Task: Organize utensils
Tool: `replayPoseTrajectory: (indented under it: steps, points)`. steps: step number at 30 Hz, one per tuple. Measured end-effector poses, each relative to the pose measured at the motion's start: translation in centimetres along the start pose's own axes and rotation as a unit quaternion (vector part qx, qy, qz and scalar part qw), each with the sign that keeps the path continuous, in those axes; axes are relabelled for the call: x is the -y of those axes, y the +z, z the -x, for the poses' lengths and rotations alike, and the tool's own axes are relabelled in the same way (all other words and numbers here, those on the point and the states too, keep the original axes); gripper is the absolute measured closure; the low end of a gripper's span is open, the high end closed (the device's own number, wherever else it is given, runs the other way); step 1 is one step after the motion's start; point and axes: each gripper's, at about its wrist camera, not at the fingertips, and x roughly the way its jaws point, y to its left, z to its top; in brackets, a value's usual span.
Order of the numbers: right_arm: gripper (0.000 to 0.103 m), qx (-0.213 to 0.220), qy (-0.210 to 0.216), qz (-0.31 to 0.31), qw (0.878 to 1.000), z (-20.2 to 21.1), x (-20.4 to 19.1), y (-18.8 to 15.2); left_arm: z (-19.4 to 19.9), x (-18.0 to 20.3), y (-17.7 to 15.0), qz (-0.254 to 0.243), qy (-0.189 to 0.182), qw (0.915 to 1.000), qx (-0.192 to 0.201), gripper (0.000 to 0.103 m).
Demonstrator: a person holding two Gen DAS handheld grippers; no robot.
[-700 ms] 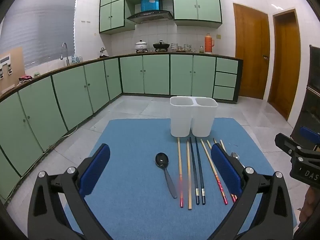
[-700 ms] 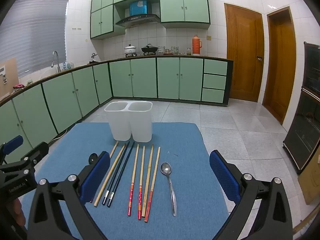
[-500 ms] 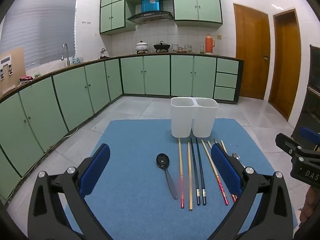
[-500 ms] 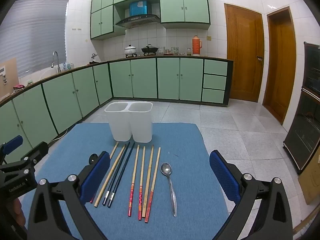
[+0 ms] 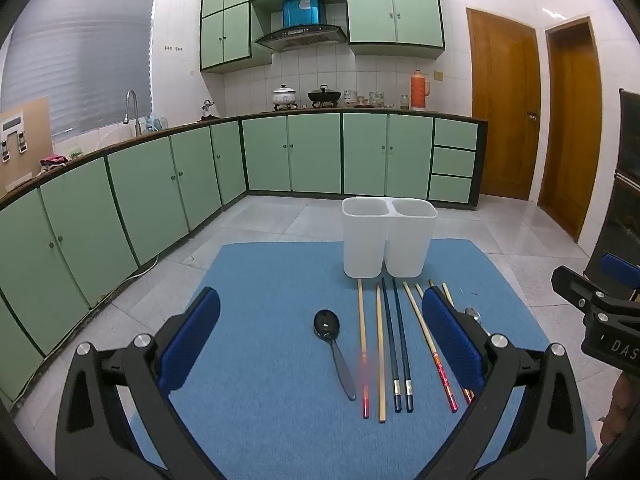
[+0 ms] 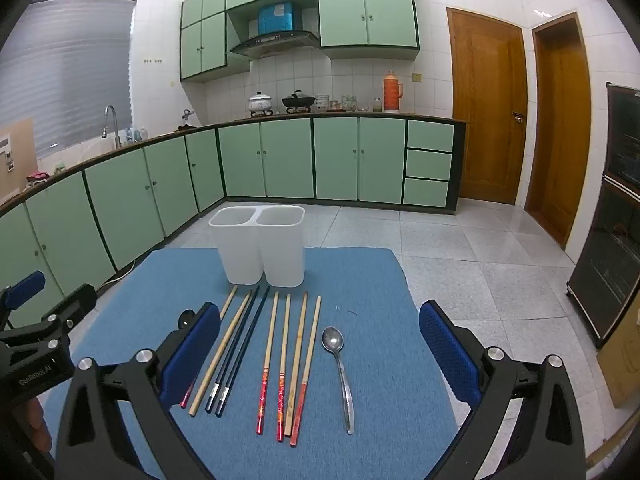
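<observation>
A blue mat [image 5: 256, 360] covers the worktop, filling the lower middle of both views. Near its far edge, just above the centre of the frame, stands a white holder [image 5: 388, 240] with two side-by-side compartments; both look empty as far as the rims show.

In front of the holder the utensils lie flat in a row, pointing toward it. In the left wrist view a black spoon [image 5: 334, 350] lies at the left end of the row, bowl toward the holder, a little apart from the chopsticks [image 5: 380, 352]. The chopsticks lie roughly parallel: light wooden ones, some with red ends, and a dark blue pair [image 5: 396, 344] side by side. In the right wrist view a metal spoon [image 6: 340, 372] lies at the right end of the row, just beside the last chopstick, bowl toward the holder.

The left gripper [image 5: 320, 340] hovers low in its frame with its blue pads spread wide, holding nothing; the black spoon and most chopsticks show between the pads, below them on the mat. The right gripper [image 6: 320, 348] is likewise spread wide and empty above the row, with the metal spoon between its pads.

Each gripper appears at the edge of the other's view: the right at mid right, the left at lower left.
</observation>
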Motion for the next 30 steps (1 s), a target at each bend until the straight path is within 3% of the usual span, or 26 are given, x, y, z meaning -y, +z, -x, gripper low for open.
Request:
replayPoseTrajectory:
  steps: [30]
  points:
    - [0.006,0.002,0.001,-0.001,1.0,0.07,0.01,0.01,0.09,-0.02,0.03,0.0,0.001,1.0,0.002,0.005]
